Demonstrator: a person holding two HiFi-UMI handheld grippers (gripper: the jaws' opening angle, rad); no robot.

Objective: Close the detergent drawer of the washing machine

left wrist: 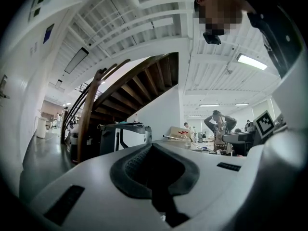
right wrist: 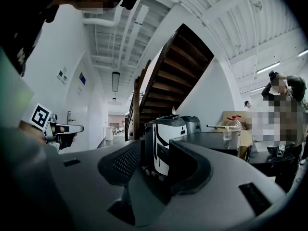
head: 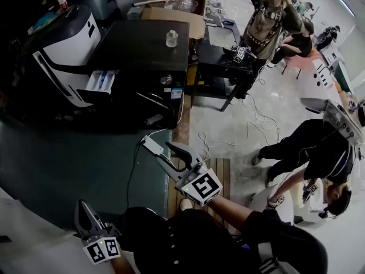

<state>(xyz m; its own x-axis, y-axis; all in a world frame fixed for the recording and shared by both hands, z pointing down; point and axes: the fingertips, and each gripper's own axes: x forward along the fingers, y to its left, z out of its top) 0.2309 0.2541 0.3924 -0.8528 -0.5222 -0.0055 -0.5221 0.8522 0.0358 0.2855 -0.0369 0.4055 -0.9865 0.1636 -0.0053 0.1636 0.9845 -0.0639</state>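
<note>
1. The detergent drawer [head: 103,82] stands pulled out from the front of the white-and-black washing machine [head: 60,53], at the upper left of the head view, just beside a black tabletop [head: 137,47].
2. Both claws are held low in the head view, close to the wearer's body and well apart from the machine and its drawer.
3. The left claw [head: 82,206] has its jaws drawn together, with nothing between them.
4. The right claw [head: 169,153] has its jaws spread wide and holds nothing. In the right gripper view, the distant washing machine shows through the gap.
5. A small glass bottle [head: 170,37] stands upright on the tabletop, with a cardboard box [head: 174,1] behind it.
6. Beyond the tabletop, a person [head: 268,21] stands with both hands raised to the head.
</note>
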